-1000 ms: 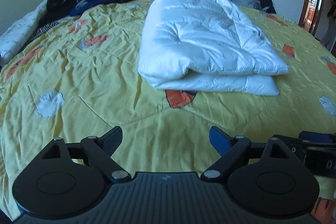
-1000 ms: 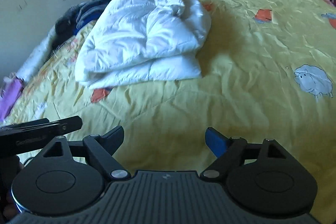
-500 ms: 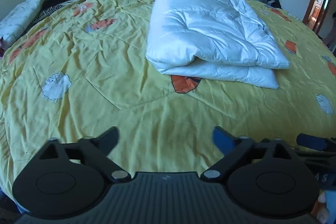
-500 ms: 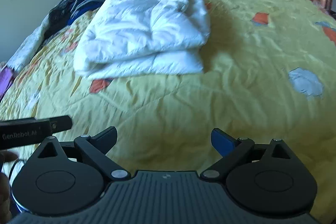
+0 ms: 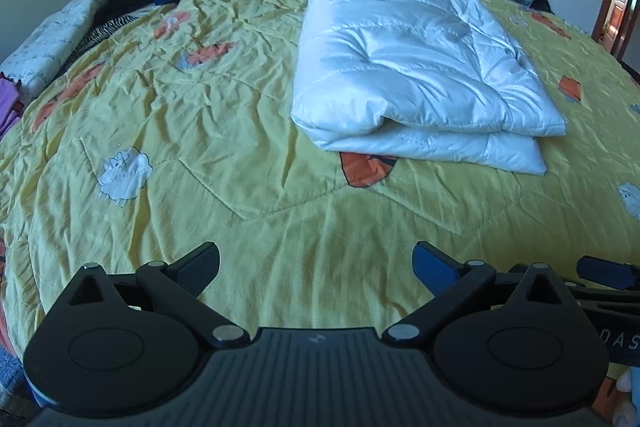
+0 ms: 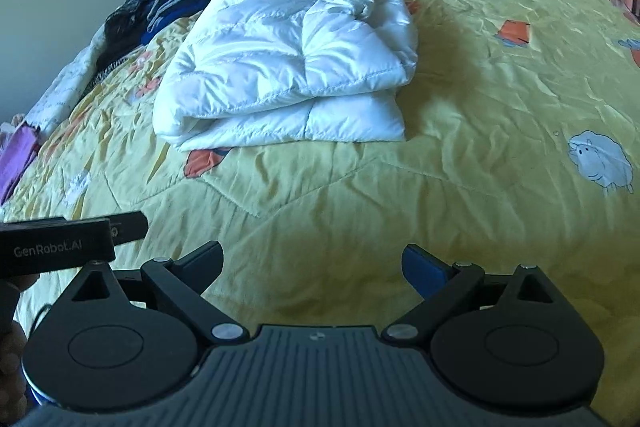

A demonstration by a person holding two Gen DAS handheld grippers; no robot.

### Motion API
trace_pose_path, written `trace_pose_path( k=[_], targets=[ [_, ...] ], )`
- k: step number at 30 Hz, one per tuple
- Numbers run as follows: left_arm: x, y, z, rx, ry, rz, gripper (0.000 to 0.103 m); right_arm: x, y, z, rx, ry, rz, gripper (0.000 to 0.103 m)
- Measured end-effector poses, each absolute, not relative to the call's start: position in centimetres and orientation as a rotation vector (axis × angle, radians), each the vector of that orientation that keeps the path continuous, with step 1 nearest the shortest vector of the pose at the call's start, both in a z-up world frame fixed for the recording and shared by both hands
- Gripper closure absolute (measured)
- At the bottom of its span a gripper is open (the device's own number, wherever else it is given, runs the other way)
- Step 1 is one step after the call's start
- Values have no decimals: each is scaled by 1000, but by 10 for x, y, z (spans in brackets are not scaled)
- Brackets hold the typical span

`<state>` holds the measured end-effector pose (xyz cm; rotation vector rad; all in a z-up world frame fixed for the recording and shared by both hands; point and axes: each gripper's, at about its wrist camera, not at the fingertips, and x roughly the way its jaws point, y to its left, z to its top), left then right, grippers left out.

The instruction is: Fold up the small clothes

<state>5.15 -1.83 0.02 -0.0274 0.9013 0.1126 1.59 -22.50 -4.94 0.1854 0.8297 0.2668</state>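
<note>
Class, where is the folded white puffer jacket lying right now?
The white puffer jacket lies folded on the yellow bedspread, upper right in the left wrist view, ahead of both open grippers, touching neither.

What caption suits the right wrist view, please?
Open right gripper hovers over the yellow bedspread, short of the folded white jacket.

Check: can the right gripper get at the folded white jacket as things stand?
Probably yes: the right gripper is open and empty, and only bare yellow bedspread lies between it and the white jacket.
</note>
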Motion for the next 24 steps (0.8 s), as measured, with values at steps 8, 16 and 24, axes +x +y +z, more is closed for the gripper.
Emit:
trace_pose_path(
  k=[8, 16, 24],
  targets=[
    [52, -19, -4, -26, 939, 128, 0, 16, -219, -52, 198, 867, 280, 5],
    [58, -16, -3, -31, 937, 135, 0, 28, -226, -43, 206, 841, 248, 5],
    [60, -8, -1, -32, 917, 158, 0, 33, -234, -40, 216, 811, 241, 5]
  ],
)
